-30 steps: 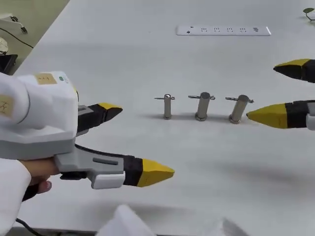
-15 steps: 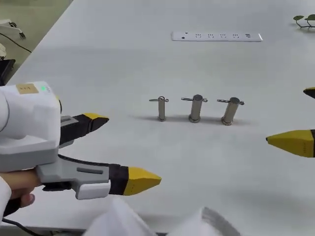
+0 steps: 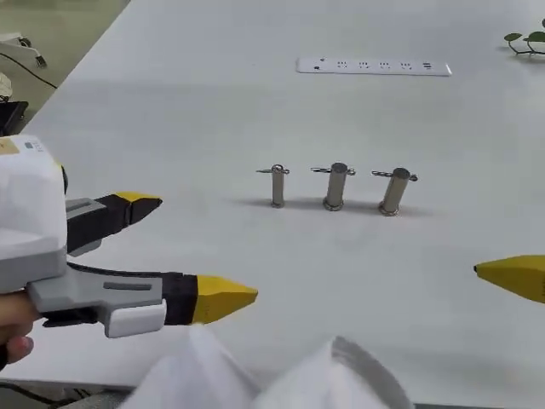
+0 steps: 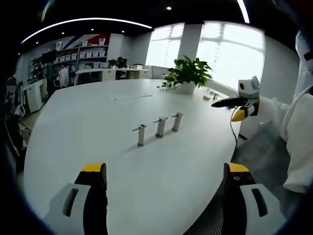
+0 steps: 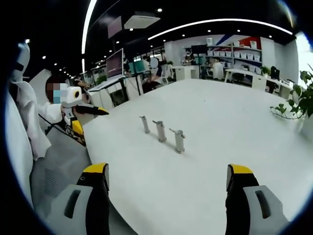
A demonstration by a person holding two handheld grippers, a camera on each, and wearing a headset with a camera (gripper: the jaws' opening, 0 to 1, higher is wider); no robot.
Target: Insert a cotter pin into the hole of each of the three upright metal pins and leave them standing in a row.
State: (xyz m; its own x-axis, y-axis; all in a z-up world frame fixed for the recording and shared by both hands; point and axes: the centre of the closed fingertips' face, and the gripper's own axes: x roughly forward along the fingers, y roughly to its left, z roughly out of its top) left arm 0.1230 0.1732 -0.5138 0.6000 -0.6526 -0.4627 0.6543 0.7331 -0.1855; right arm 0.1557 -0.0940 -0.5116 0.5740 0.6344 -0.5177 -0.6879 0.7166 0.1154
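Observation:
Three upright metal pins stand in a row mid-table: left pin (image 3: 278,186), middle pin (image 3: 335,186), right pin (image 3: 392,191). A thin cotter pin sits through the top of each. My left gripper (image 3: 183,249) is open and empty at the near left, well short of the row. A yellow fingertip (image 3: 511,277) of the right gripper shows at the right edge. In the left gripper view the row (image 4: 160,127) stands ahead of the wide-apart jaws of that gripper (image 4: 165,174). In the right gripper view the row (image 5: 161,130) lies beyond the open right gripper (image 5: 167,171).
A white power strip (image 3: 373,66) lies at the far side of the white table (image 3: 213,111). A small plant (image 3: 528,40) sits at the far right corner. A white sleeve (image 3: 255,383) covers the near table edge.
Both grippers have drawn back from the pins toward me, the left one leftward and the right one rightward to the view's edge. The three pins have not moved.

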